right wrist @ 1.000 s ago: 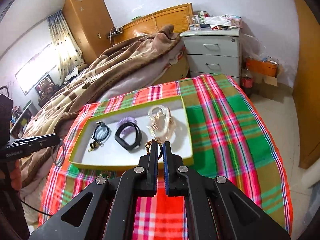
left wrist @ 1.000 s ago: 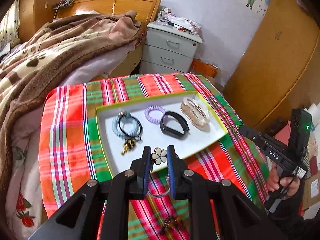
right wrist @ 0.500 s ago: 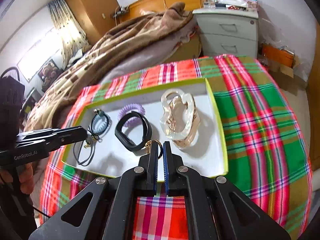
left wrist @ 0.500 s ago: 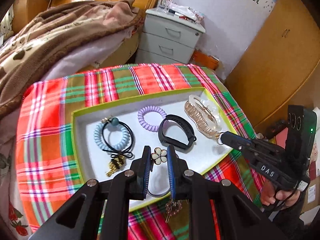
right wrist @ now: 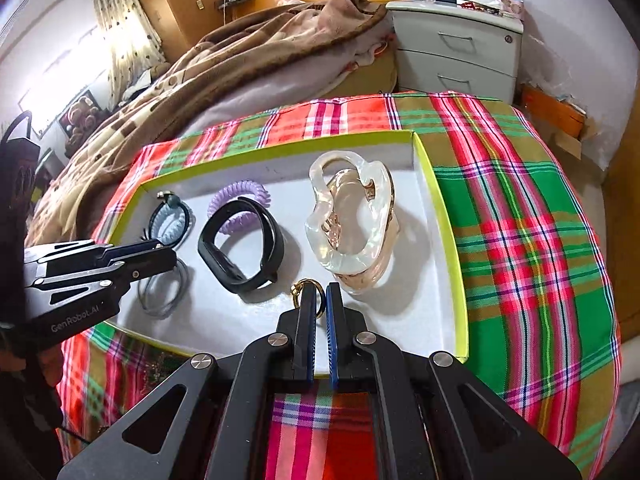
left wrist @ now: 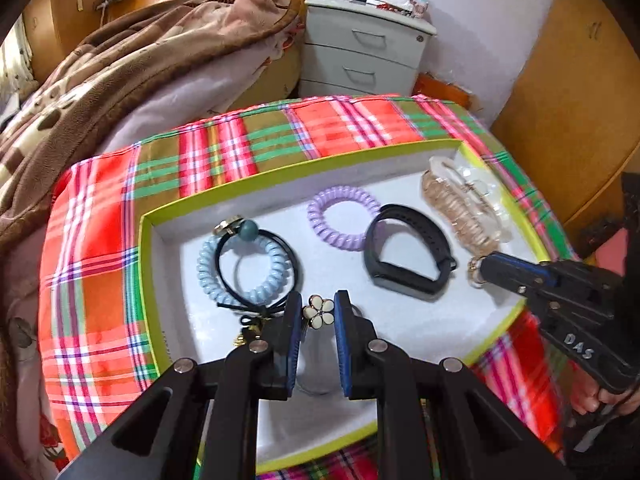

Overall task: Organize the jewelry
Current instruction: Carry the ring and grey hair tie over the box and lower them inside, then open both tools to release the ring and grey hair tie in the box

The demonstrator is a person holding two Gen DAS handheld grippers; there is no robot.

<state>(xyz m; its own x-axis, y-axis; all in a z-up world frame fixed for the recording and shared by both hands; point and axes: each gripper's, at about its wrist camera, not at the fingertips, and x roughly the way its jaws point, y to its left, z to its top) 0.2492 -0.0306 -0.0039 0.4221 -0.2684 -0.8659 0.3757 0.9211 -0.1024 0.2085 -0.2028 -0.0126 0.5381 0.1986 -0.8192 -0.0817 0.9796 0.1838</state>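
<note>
Fingers of the left gripper [left wrist: 318, 310] pinch a white flower hair tie [left wrist: 318, 311] above the lime-rimmed tray [left wrist: 146, 280]; the right gripper [right wrist: 321, 300] clamps a gold ring [right wrist: 306, 294] over the tray beside the black band [right wrist: 240, 246] and clear claw clip [right wrist: 352, 220].

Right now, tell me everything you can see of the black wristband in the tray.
The black wristband is a smooth, matte, rubbery-looking closed loop with one thicker, flatter block section, like a fitness tracker. It lies on the white floor of the green-rimmed tray, partly on edge, its loop standing open. In the right wrist view it overlaps the purple coil hair tie behind it; contact cannot be confirmed. The clear hair claw lies apart on one side and the blue coil tie apart on the other. Neither gripper touches it.
</note>
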